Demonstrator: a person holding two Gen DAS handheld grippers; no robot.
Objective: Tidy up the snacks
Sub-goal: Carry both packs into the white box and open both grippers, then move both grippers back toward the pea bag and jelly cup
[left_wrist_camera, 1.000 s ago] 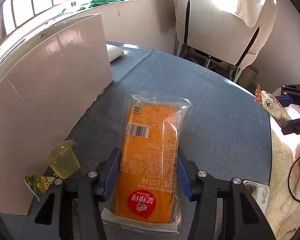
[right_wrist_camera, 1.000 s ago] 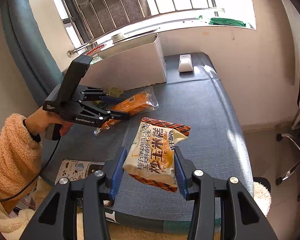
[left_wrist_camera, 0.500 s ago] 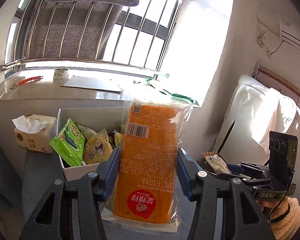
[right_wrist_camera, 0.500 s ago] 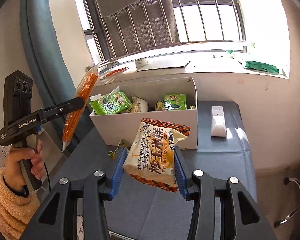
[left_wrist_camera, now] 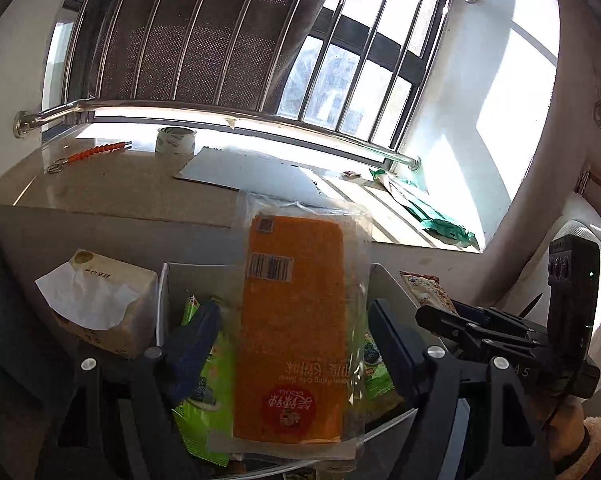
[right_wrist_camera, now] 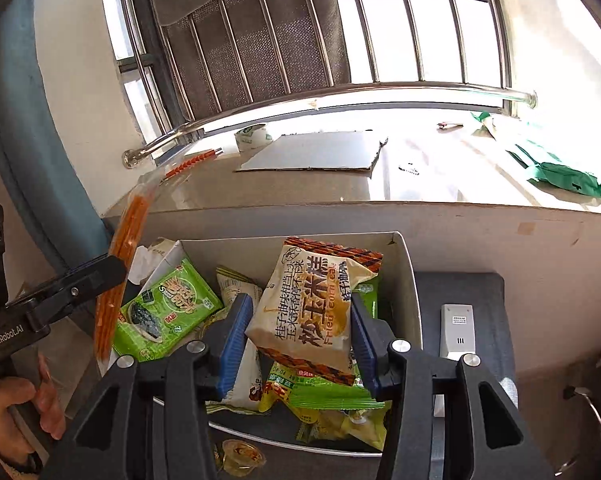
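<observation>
My left gripper [left_wrist_camera: 292,344] has its jaws spread wider than the orange cake packet [left_wrist_camera: 292,328], which still stands between them above the white snack box [left_wrist_camera: 162,292]. From the right wrist view the packet [right_wrist_camera: 120,264] shows edge-on by the left gripper [right_wrist_camera: 60,292]. My right gripper [right_wrist_camera: 300,332] is shut on the cream fried-corn snack bag [right_wrist_camera: 312,308], held over the box [right_wrist_camera: 404,276]. Green snack packs [right_wrist_camera: 168,312] lie inside the box.
A tissue box [left_wrist_camera: 100,304] stands left of the snack box. A white remote [right_wrist_camera: 456,332] lies on the blue table right of the box. A jelly cup [right_wrist_camera: 240,456] sits in front of the box. The windowsill holds tape [right_wrist_camera: 252,136] and cardboard.
Both grippers have moved closer, now over the open box. The left jaws have spread apart from the orange packet. The right gripper still holds the corn bag.
</observation>
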